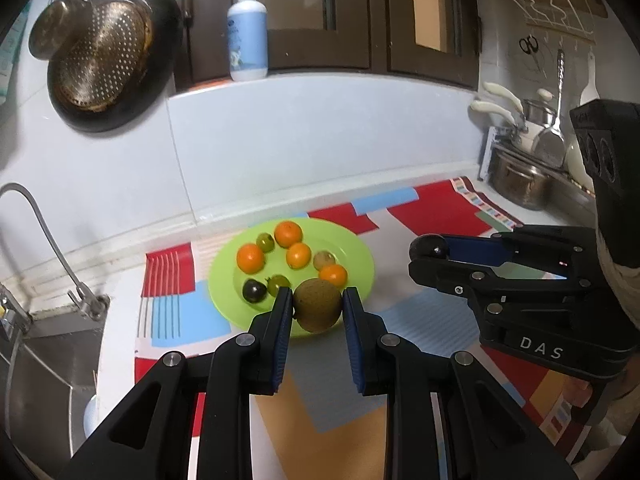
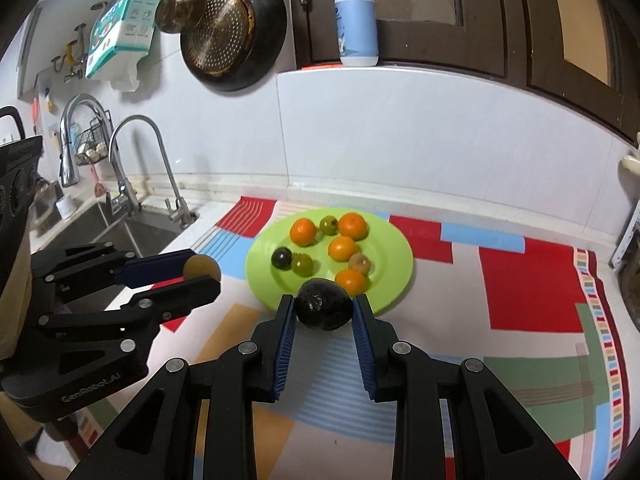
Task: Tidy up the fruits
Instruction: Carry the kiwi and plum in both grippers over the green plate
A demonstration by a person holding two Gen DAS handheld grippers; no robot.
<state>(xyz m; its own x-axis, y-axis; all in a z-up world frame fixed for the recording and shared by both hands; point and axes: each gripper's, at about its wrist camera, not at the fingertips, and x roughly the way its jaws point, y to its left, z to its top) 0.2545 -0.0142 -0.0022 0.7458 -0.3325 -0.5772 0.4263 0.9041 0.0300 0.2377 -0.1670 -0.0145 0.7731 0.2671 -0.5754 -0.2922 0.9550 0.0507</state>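
Observation:
A green plate [image 1: 356,254] [image 2: 394,256] on the patterned mat holds several small fruits: oranges [image 1: 251,258] [image 2: 352,226], green ones [image 1: 279,283] [image 2: 302,265] and a dark one [image 1: 254,290] [image 2: 281,257]. My left gripper [image 1: 317,307] is shut on a brown kiwi [image 1: 318,310], held above the plate's near edge; it shows at the left of the right wrist view [image 2: 202,272]. My right gripper [image 2: 324,310] is shut on a dark avocado [image 2: 324,308], just before the plate's near rim; it shows at the right of the left wrist view [image 1: 428,254].
A sink [image 2: 132,232] with taps [image 2: 140,160] lies left of the mat [image 2: 520,288]. Pots and utensils [image 1: 528,164] stand at the right. A pan and strainer [image 2: 228,36] hang on the wall; a soap bottle [image 1: 247,32] stands on the ledge.

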